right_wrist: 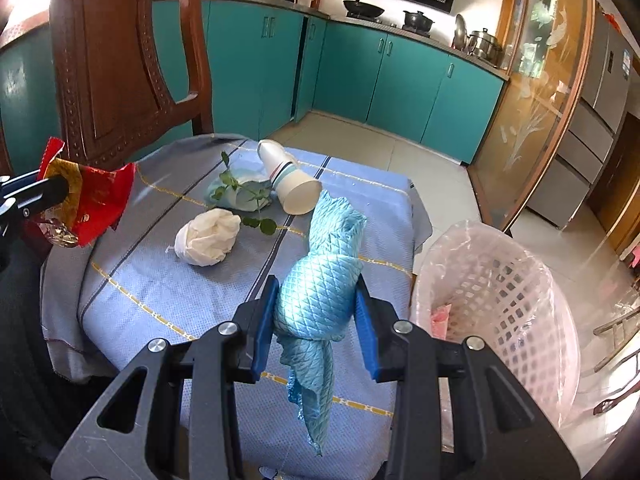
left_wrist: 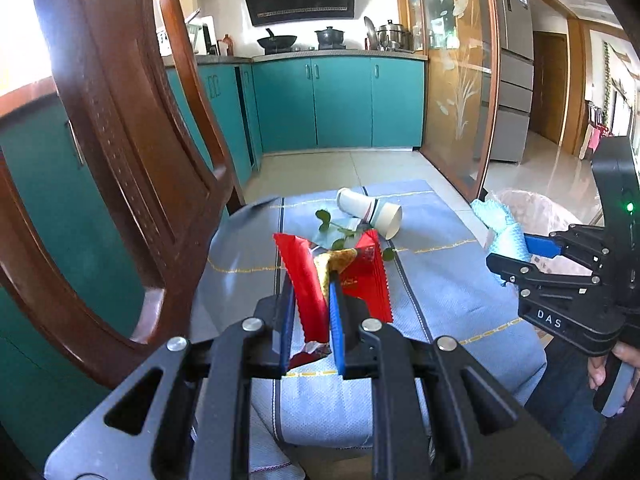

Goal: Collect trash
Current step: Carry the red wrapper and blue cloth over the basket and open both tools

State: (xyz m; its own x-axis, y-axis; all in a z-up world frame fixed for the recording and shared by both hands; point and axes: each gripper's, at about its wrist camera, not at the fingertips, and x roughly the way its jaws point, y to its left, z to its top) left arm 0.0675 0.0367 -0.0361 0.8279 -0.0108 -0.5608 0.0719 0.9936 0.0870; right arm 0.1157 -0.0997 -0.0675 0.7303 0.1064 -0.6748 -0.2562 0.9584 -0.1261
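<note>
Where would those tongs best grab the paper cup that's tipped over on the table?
Probably across the middle of its body, from above. The paper cup lies on its side on the blue tablecloth, open mouth toward the right wrist camera, so its round wall is exposed on top. Closing on the striped band would avoid crushing the thin rim. A leafy sprig lies close beside it, so descend carefully.

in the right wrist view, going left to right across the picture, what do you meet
red wrapper in the left gripper → white crumpled wad → blue cloth in the right gripper → pink basket
</note>
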